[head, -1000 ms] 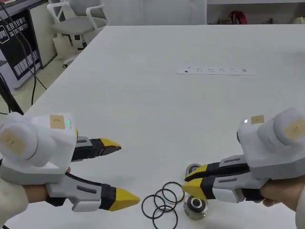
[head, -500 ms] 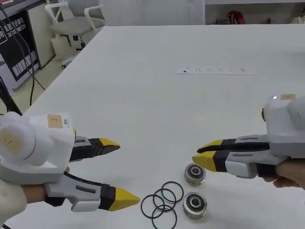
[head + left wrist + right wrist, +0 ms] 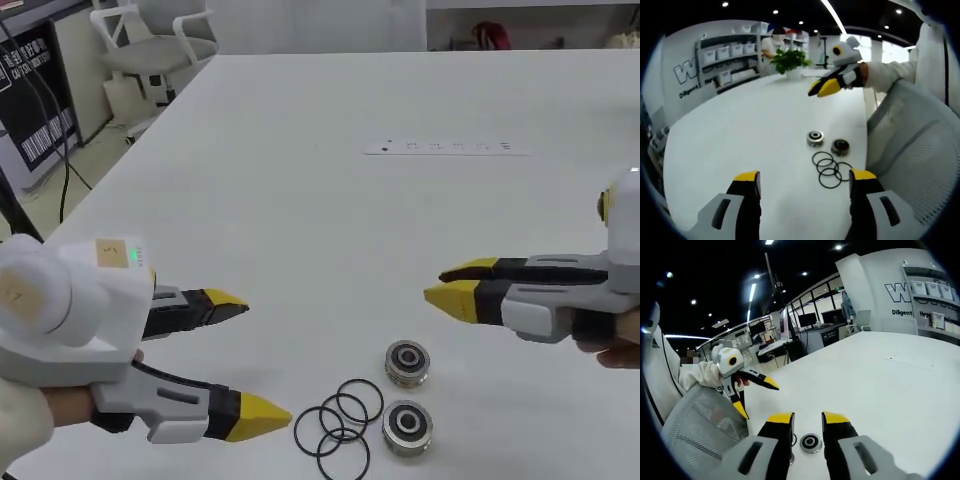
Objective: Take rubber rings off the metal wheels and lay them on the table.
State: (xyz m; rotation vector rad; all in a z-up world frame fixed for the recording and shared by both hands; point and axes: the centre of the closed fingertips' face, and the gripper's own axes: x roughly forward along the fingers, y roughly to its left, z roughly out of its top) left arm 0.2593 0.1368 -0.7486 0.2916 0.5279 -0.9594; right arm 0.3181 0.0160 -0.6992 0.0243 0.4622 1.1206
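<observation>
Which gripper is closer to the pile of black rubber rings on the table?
Left. The left gripper has its near yellow tip just beside the black rubber rings; the right gripper is farther off, beyond the two metal wheels.

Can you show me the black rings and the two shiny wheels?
rubber rings (image 3: 340, 428): head view, middle of the pile.
far wheel (image 3: 407, 362): head view, dark hub.
near wheel (image 3: 407, 425): head view, dark hub.

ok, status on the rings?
Left gripper open, empty. Right gripper open, empty, above the metal wheels. Four rubber rings loose on the table beside them. Nothing blocking.
</observation>
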